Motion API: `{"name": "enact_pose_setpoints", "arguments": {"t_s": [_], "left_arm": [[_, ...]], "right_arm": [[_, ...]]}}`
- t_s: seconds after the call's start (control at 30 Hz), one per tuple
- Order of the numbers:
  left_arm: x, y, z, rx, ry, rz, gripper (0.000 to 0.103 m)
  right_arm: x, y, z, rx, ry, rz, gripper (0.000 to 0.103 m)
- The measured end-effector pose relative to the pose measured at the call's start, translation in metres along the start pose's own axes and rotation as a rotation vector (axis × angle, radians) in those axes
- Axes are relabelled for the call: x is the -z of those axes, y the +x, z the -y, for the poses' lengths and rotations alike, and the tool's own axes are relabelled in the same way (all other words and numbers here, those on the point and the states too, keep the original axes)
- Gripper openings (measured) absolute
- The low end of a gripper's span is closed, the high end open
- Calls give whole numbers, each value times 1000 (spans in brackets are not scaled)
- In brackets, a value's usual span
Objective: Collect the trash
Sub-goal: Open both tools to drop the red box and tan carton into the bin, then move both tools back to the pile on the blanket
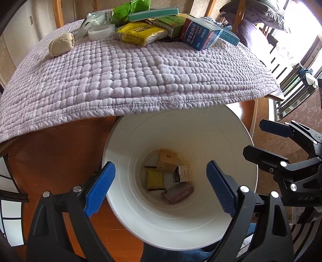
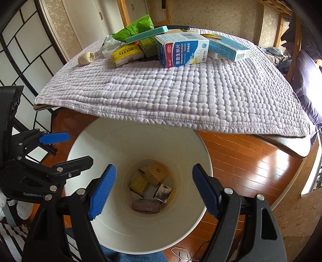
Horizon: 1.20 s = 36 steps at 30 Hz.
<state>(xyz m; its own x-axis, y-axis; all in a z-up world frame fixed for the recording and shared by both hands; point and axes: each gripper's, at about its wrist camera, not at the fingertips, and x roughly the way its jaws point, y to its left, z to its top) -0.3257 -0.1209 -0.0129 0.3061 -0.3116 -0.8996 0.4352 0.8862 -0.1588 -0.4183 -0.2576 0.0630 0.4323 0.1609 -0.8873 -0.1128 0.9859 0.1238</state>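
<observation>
A white bin (image 1: 130, 217) (image 2: 112, 227) stands on the floor below the table edge, with several small boxes at its bottom (image 1: 170, 177) (image 2: 151, 185). My left gripper (image 1: 161, 185) is open and empty above the bin mouth. My right gripper (image 2: 154, 187) is open and empty above it too, and shows at the right of the left wrist view (image 1: 259, 139). On the table's lilac quilted cloth (image 1: 130, 76) (image 2: 181, 92) lie a blue-white medicine box (image 1: 199, 33) (image 2: 181, 50), a yellow packet (image 1: 138, 33) (image 2: 125, 53), a beige wad (image 1: 61, 44) (image 2: 86, 58) and a green bag (image 1: 128, 10) (image 2: 136, 27).
A tape roll (image 1: 101, 31), a teal flat box (image 1: 154, 14) (image 2: 147, 34), a light blue box (image 2: 227, 48) and a white wrapper (image 1: 94, 19) also lie at the table's far side. Wooden floor (image 2: 241, 165) surrounds the bin. A screen door (image 2: 24, 50) is at left.
</observation>
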Motion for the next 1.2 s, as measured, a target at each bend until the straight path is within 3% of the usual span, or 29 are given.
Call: {"name": "enact_pose_setpoints", "arguments": {"t_s": [0.3,0.4,0.47,0.57,0.73,0.93,1.2], "left_arm": [[-5,-12,-1,-6,6,25,93],[-13,-29,-4,-10,3,72,93],[-22,-42,-9,-25,-11,119,101],[-37,-58,-23,-33,-48,178,102],[-61,-68,-46,-76,-76,227,102],[-77,-67,-72,-113,-87,242,102],[-115,-39,-119,-110,-138,193,102]], "right_arm": [[-14,-11,-8,23,-14,54,77],[-23,-25,-11,56,-34,124,81],[-30,-37,-12,84,-50,196,88],[-47,-49,-12,107,-69,265,94],[-75,-50,-7,145,-83,339,97],[-96,-36,11,111,-64,347,97],[-118,9,15,94,-134,290,97]]}}
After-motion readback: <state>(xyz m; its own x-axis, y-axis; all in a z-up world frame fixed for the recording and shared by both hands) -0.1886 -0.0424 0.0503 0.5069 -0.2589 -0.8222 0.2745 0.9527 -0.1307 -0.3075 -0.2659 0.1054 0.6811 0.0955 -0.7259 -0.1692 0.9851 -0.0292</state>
